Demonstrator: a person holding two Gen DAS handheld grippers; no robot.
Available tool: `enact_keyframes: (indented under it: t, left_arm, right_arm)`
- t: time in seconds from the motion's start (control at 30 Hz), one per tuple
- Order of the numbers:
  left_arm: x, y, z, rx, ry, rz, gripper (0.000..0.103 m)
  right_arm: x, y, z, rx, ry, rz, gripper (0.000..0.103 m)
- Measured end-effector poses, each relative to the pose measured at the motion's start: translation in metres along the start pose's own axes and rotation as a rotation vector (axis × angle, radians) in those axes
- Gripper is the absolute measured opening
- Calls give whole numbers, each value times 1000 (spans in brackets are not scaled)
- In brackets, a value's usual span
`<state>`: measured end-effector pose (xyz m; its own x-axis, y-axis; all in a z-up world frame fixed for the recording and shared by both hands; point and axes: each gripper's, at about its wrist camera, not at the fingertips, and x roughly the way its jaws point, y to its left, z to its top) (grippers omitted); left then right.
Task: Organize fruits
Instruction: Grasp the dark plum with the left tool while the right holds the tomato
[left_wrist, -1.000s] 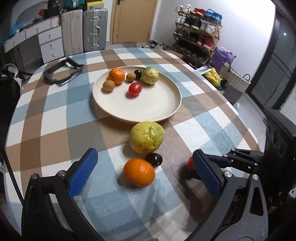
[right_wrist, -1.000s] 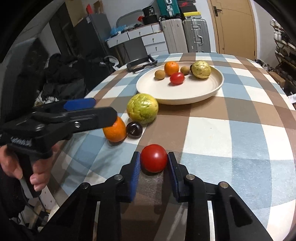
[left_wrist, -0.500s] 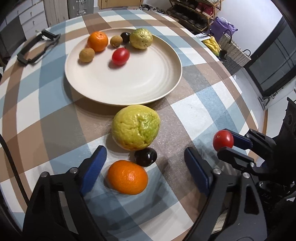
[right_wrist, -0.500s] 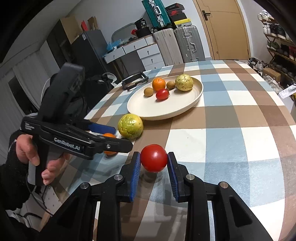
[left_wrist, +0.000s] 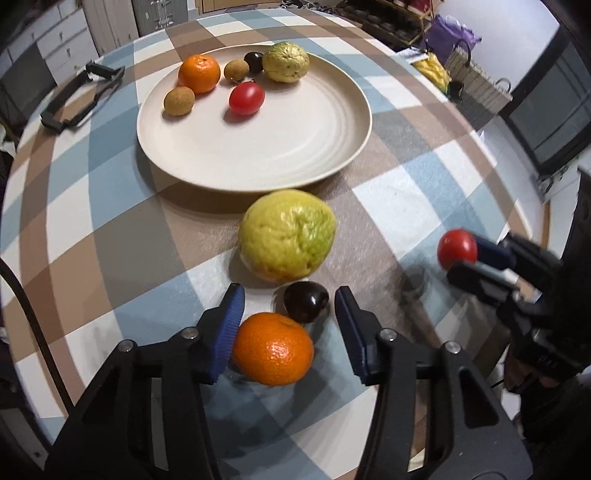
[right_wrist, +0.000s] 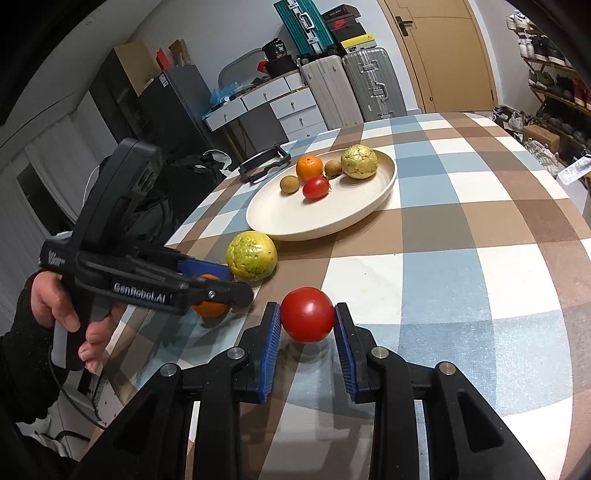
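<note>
We have six fruits on the plate (left_wrist: 332, 162) at the far side. Our right gripper (right_wrist: 307, 345) is clamped on a tomato (right_wrist: 307, 314), lifted off the surface (right_wrist: 461, 280). Our left gripper (left_wrist: 290, 325) is closing around the near orange (left_wrist: 273, 349), its right pad not yet touching. The guava (left_wrist: 287, 234) and dark plum (left_wrist: 306, 301) remain beside it.

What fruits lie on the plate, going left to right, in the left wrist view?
Brown longan → orange → second longan → red tomato → dark plum → yellow-green guava.
</note>
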<state>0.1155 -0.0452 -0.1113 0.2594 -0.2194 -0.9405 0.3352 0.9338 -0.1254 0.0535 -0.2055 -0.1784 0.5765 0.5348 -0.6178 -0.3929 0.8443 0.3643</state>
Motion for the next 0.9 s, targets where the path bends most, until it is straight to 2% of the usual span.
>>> enact_keyframes:
  t: [0.23,0.4,0.63,0.77,0.9]
  left_arm:
    - [0,-14,-2,93,14,52,47]
    - [3,-30,0,192,26,94,36]
    - [4,-49,-4,308,43,136,30]
    - [4,-49,-3,314,56,95,21]
    - [4,-43,-1,304,62,55,21]
  right_arm:
    - [-2,0,-3,4,-3,-3,30]
    - [-5,-1,-2,10,-11,-6,30]
    - [-8,-2,-3,19,-15,-14,30]
    - [-8,-3,-4,26,-13,-20,30]
    - [-10,-3,-4,30,-15,-24,30]
